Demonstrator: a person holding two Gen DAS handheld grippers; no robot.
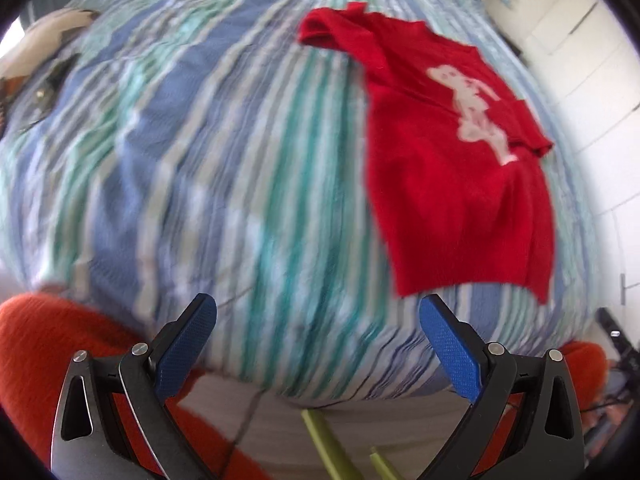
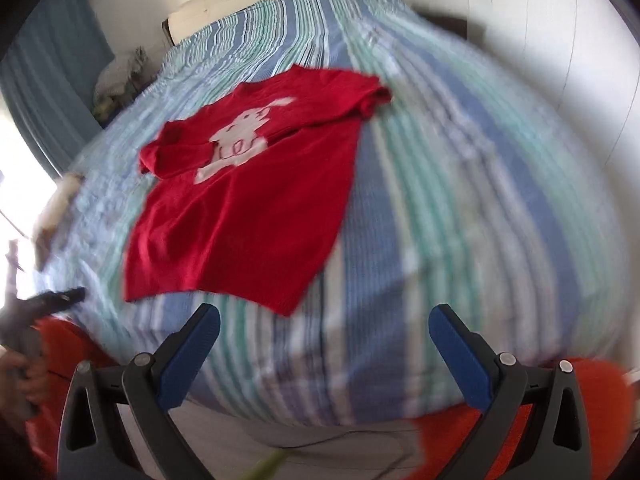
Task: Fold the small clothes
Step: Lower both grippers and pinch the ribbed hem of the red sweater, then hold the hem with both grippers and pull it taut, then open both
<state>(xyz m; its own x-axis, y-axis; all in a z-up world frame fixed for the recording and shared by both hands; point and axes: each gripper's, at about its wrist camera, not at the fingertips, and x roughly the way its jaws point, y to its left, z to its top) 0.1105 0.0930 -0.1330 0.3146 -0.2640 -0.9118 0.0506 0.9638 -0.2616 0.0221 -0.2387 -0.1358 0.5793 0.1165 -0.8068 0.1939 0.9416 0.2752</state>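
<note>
- Looking along the left gripper [image 1: 318,312]: its blue pads stand wide apart with nothing between them. The red shirt [image 1: 452,168] lies flat on the striped bedspread [image 1: 200,160], ahead and to the right, its long axis running away from the tool, hem nearest.
- Looking along the right gripper [image 2: 324,320]: also spread wide and empty. Here the shirt [image 2: 248,208] lies ahead and left, its hem corner just beyond the left pad. Neither tool touches it; the right one looks nearer.

T-shirt [image 2: 240,216] on bed [image 2: 460,220] (near its foot)
</note>
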